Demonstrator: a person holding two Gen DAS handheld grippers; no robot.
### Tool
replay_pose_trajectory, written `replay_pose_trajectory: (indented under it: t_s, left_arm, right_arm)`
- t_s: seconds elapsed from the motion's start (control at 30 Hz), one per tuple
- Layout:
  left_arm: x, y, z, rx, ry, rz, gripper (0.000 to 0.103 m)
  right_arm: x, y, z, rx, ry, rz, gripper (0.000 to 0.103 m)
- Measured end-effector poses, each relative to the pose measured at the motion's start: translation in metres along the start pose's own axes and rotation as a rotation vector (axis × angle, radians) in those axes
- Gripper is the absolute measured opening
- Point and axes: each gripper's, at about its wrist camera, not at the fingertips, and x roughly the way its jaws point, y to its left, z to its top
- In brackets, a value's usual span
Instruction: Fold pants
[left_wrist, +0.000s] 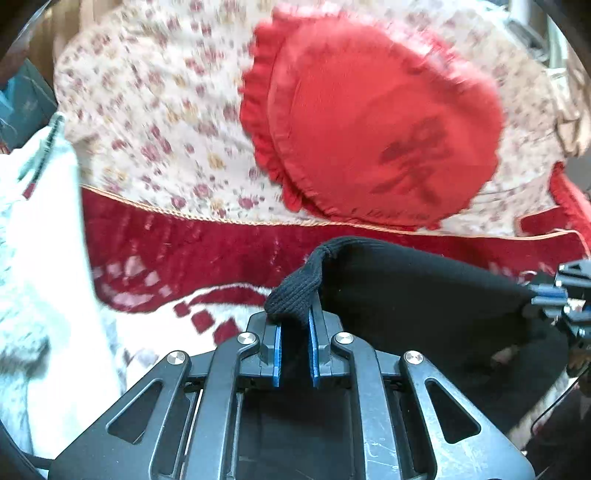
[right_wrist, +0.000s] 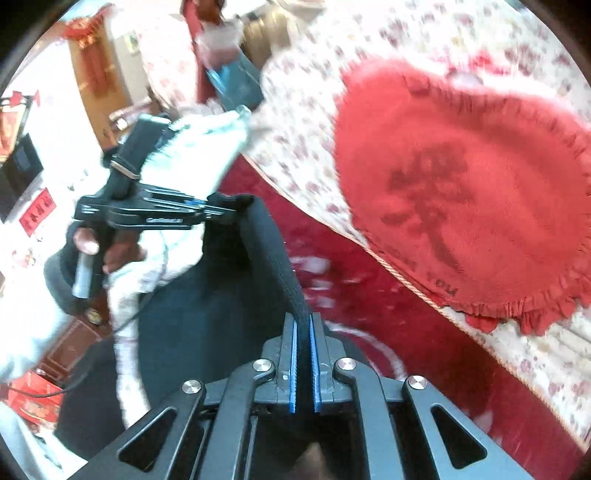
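The black pants (left_wrist: 413, 295) hang lifted between both grippers above a red patterned blanket (left_wrist: 177, 258). My left gripper (left_wrist: 294, 325) is shut on a ribbed black edge of the pants. My right gripper (right_wrist: 303, 325) is shut on the ribbed band of the pants (right_wrist: 221, 314), which runs from it to the left gripper (right_wrist: 221, 212), seen at the left of the right wrist view. The right gripper shows at the right edge of the left wrist view (left_wrist: 554, 299). The lower part of the pants is hidden.
A red frilled round cushion (left_wrist: 373, 125) lies on a floral cover (left_wrist: 147, 110) behind the blanket; it also shows in the right wrist view (right_wrist: 465, 192). A white cloth (left_wrist: 37, 258) is at the left. Room furniture (right_wrist: 92, 66) stands far left.
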Motion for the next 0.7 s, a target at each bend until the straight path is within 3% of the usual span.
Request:
replay_pose_trajectory:
  t_s: [0.13,0.27,0.33,0.5,0.7]
  left_arm:
    - [-0.037,-0.004,-0.036,-0.01,-0.031,-0.006,0.01]
    - [-0.044,-0.001,-0.084,-0.04,0.008,0.024,0.01]
    - [-0.039,0.004,-0.104,-0.065,0.049,0.045,0.01]
    - [-0.041,0.024,-0.132,-0.159,0.108,0.097,0.01]
    - [-0.078,0.02,-0.131,-0.151,0.03,0.152,0.01]
  right_arm:
    - [-0.029,0.06,-0.026,-0.029,-0.039,0.045,0.005]
    - [-0.022,0.096,-0.067,0.026,-0.012,0.076,0.005]
    - [-0.005,0.104,-0.091,0.077,0.038,0.089,0.005]
    - [0.033,0.105,-0.13,0.142,0.14,0.025,0.006]
    - [-0.019,0.1,-0.114,0.207,0.055,0.043,0.01]
